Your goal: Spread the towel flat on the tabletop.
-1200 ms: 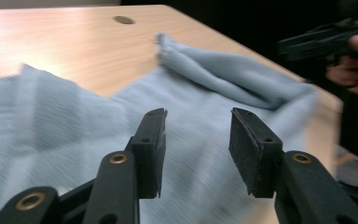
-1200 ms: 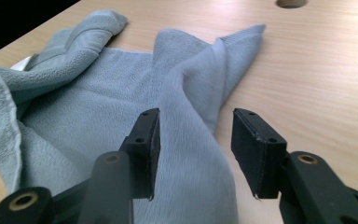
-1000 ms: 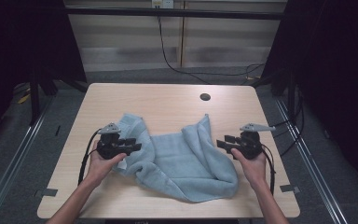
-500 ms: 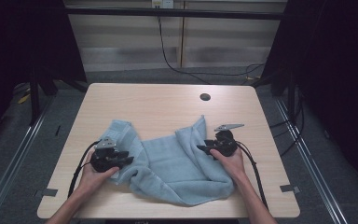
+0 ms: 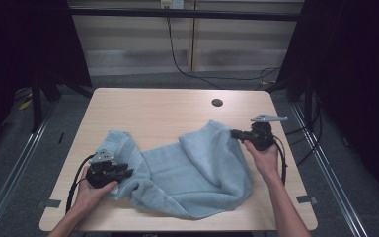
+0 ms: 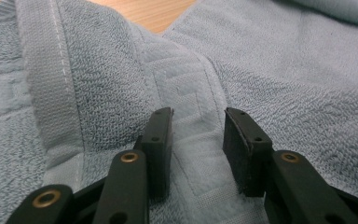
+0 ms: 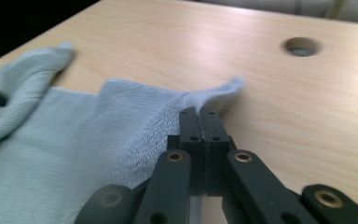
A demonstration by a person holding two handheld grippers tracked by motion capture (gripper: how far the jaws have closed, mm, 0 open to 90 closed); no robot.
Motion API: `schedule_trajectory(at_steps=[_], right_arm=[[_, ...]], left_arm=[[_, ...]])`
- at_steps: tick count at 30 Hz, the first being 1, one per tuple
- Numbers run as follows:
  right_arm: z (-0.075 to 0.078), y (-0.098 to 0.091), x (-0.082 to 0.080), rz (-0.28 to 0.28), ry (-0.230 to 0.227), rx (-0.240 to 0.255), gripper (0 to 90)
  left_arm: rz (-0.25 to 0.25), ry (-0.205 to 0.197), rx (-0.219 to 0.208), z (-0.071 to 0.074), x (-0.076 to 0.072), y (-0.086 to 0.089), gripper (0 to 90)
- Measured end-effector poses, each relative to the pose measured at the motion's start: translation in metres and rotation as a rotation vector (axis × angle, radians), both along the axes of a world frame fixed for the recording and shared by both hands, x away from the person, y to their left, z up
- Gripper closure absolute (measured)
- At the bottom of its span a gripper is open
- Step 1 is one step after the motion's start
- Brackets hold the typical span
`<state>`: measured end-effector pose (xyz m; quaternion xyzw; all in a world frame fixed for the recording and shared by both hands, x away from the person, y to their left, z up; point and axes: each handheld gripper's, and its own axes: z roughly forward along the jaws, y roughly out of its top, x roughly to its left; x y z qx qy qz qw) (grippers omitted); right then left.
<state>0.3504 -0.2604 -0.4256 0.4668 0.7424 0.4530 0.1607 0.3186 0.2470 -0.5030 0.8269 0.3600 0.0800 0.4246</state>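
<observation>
Pale blue terry towel [image 5: 192, 173] lies rumpled on the light wooden table [image 5: 168, 108], spread across the span between both hands, its long axis running roughly from one gripper to the other. Right gripper [image 7: 199, 116]: jaws have just been closing and now stand pressed together at the towel's raised corner; in the right gripper view the cloth edge lies just to the left of and ahead of the tips, and whether any fabric is pinched between the pads cannot be made out. In the high view the right gripper [image 5: 237, 134] touches that peaked corner. Left gripper [image 6: 198, 116]: jaws apart, resting on the towel, with a flat woven band of the cloth lying between the pads, not clamped. Hem stitching runs to the left of the jaws. Judgement: the left side needs a grasp next, the cloth being directly under its tips. Hidden: the towel's near edge under the folds, and the corner nearest the left hand [image 5: 91, 190].
</observation>
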Motion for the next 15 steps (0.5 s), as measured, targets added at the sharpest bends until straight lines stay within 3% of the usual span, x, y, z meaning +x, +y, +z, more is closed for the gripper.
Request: schedule_trajectory(at_steps=[2, 3, 6, 7, 8, 9, 10, 12, 13, 14, 15], right_arm=[[0.003, -0.005, 0.001, -0.014, 0.001, -0.014, 90.0], [0.007, -0.019, 0.001, -0.063, 0.006, -0.056, 90.0], [0.005, -0.033, 0.000, -0.117, 0.038, -0.086, 89.6], [-0.001, -0.047, -0.002, -0.195, 0.063, -0.167, 89.0], [-0.004, -0.052, -0.002, -0.217, 0.068, -0.188, 88.8], [-0.004, -0.052, -0.002, -0.217, 0.068, -0.188, 88.8], [-0.011, -0.065, -0.002, -0.263, 0.087, -0.181, 88.4], [-0.011, -0.073, -0.002, -0.303, 0.079, -0.209, 83.0], [-0.009, -0.076, -0.002, -0.311, 0.062, -0.189, 76.4], [-0.009, -0.076, -0.002, -0.311, 0.062, -0.189, 76.4], [-0.007, -0.079, -0.003, -0.304, 0.049, -0.149, 74.7]], left_arm=[[0.000, 0.001, 0.003, 0.000, 0.000, 0.001, 62.5], [0.003, 0.002, 0.000, 0.000, -0.001, 0.001, 62.5], [0.002, 0.004, 0.005, 0.001, -0.003, 0.004, 62.5], [0.000, -0.002, 0.006, 0.001, -0.004, 0.005, 62.4], [-0.002, -0.003, 0.005, 0.000, -0.005, 0.006, 62.5], [0.001, 0.001, 0.002, 0.000, -0.006, 0.008, 62.5], [0.010, 0.002, 0.002, 0.001, -0.008, 0.009, 62.9], [0.014, -0.003, 0.011, 0.001, -0.009, 0.010, 62.9], [0.015, -0.007, 0.023, 0.002, -0.010, 0.010, 62.9], [0.021, -0.005, 0.024, 0.002, -0.010, 0.010, 62.9], [0.022, -0.003, 0.027, 0.002, -0.010, 0.011, 62.9]])
